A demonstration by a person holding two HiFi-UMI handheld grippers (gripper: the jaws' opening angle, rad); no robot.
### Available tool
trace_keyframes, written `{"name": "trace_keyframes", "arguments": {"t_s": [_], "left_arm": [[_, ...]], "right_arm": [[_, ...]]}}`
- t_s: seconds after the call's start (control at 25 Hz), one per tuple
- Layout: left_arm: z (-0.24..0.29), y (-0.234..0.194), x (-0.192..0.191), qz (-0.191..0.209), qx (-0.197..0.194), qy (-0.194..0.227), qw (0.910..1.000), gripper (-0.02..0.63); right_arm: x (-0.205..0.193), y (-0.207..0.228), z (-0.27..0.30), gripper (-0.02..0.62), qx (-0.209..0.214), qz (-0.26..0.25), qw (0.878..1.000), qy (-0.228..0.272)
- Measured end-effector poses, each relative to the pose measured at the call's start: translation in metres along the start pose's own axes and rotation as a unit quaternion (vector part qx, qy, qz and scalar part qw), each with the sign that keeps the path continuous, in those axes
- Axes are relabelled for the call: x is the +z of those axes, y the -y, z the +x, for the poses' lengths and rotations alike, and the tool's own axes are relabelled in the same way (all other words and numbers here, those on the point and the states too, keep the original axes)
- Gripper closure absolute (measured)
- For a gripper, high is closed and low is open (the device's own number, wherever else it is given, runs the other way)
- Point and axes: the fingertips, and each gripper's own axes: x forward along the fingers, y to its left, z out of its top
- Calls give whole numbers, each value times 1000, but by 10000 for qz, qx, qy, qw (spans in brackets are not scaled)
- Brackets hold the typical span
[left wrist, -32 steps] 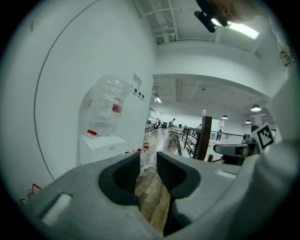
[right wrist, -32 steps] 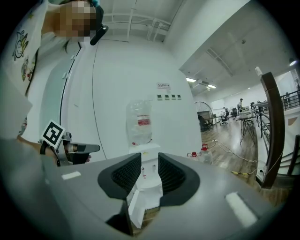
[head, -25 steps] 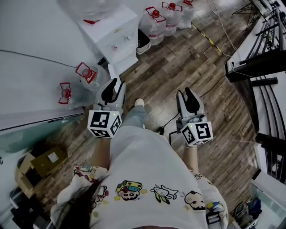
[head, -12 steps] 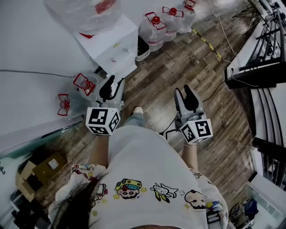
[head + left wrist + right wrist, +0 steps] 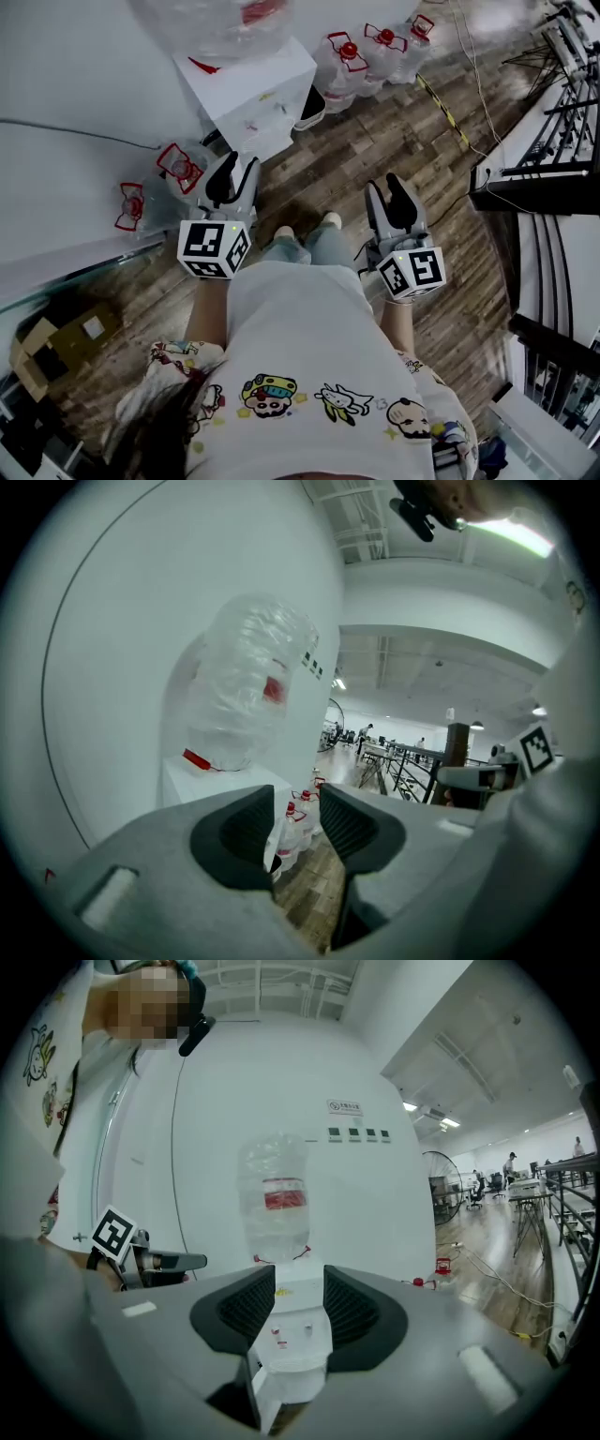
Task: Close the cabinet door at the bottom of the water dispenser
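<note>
The white water dispenser [image 5: 251,86] stands against the wall with a clear bottle [image 5: 217,21] on top. In the right gripper view the dispenser [image 5: 291,1330] is straight ahead, and its bottom cabinet door [image 5: 251,1387] hangs open to the left. My left gripper [image 5: 231,167] is just short of the dispenser's lower front. Its jaws have just been opening and are empty [image 5: 298,808]. My right gripper [image 5: 387,186] hovers over the floor further right. It too has just been opening and holds nothing [image 5: 300,1283].
Several water bottles [image 5: 361,56] stand on the floor right of the dispenser. Two more red-handled bottles [image 5: 178,167] lie left of it. A cardboard box [image 5: 56,342] is at the lower left. A cable [image 5: 448,98] crosses the wood floor, and dark railings [image 5: 534,178] line the right.
The person has stepped toward the dispenser, which now looks nearer. Both grippers have moved forward with the person. A second foot has come into view.
</note>
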Motion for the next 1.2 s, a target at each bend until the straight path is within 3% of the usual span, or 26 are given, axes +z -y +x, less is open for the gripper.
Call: {"name": "trace_keyframes", "arguments": {"t_s": [0.2, 0.32, 0.44, 0.68, 0.8, 1.04, 1.2], "left_arm": [[6, -20, -1, -161, 471, 63, 9987, 460], [6, -34, 0, -313, 981, 126, 9946, 460], [16, -41, 5, -511, 1585, 270, 9857, 460], [39, -41, 11, -699, 2404, 393, 9674, 460], [36, -33, 5, -807, 2956, 463, 9508, 460], [11, -9, -15, -1045, 4060, 645, 9056, 460], [-16, 14, -34, -1285, 4784, 737, 8656, 460]], "right_arm": [[0, 5, 36, 440, 460, -66, 9988, -150], [-5, 5, 65, 442, 993, -32, 9945, -328], [5, 13, 99, 442, 1674, -129, 9845, -509], [22, 27, 159, 442, 2717, -303, 9589, -764], [22, 30, 179, 442, 3278, -365, 9404, -828], [10, 16, 192, 442, 4422, -482, 8898, -1016], [-4, -7, 190, 442, 5178, -608, 8439, -1265]]}}
